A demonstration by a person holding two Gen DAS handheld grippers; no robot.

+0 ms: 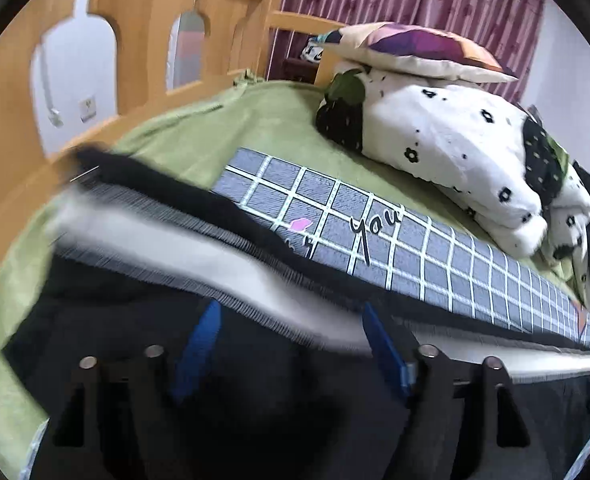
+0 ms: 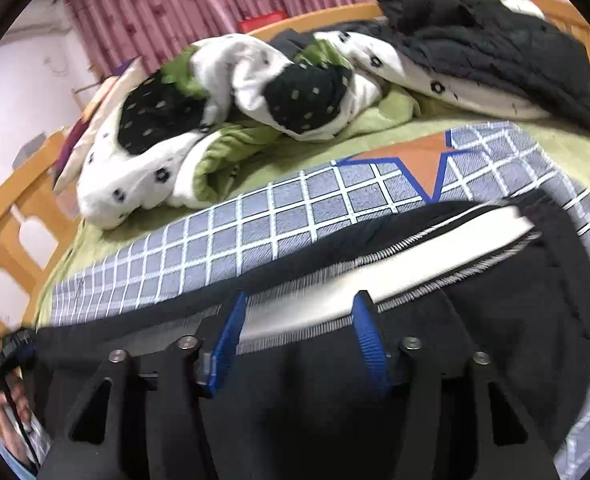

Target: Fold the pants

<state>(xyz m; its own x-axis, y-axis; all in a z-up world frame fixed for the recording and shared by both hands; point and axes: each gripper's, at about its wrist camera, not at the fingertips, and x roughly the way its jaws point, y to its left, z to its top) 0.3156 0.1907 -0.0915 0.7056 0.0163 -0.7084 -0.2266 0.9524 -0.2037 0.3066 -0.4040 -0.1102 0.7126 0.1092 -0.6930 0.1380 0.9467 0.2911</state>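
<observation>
Black pants with a white side stripe (image 1: 167, 236) lie stretched across a grey checked cloth (image 1: 435, 256) on the bed. They also show in the right wrist view (image 2: 495, 292), with the stripe (image 2: 395, 268) running to the right. My left gripper (image 1: 291, 320) is open, its blue fingertips (image 1: 205, 328) spread just over the stripe and black fabric. My right gripper (image 2: 299, 312) is open too, its blue fingertips (image 2: 231, 324) straddling the stripe. The left view is motion-blurred. Whether the fingers touch the fabric is unclear.
A white quilt with black strawberry prints (image 1: 447, 132) and a pillow (image 1: 411, 50) are piled at the far side; the quilt also shows in the right wrist view (image 2: 223, 112), beside a dark garment (image 2: 495, 52). A wooden bed rail (image 1: 143, 12) runs along the left. A green sheet (image 1: 255, 124) covers the bed.
</observation>
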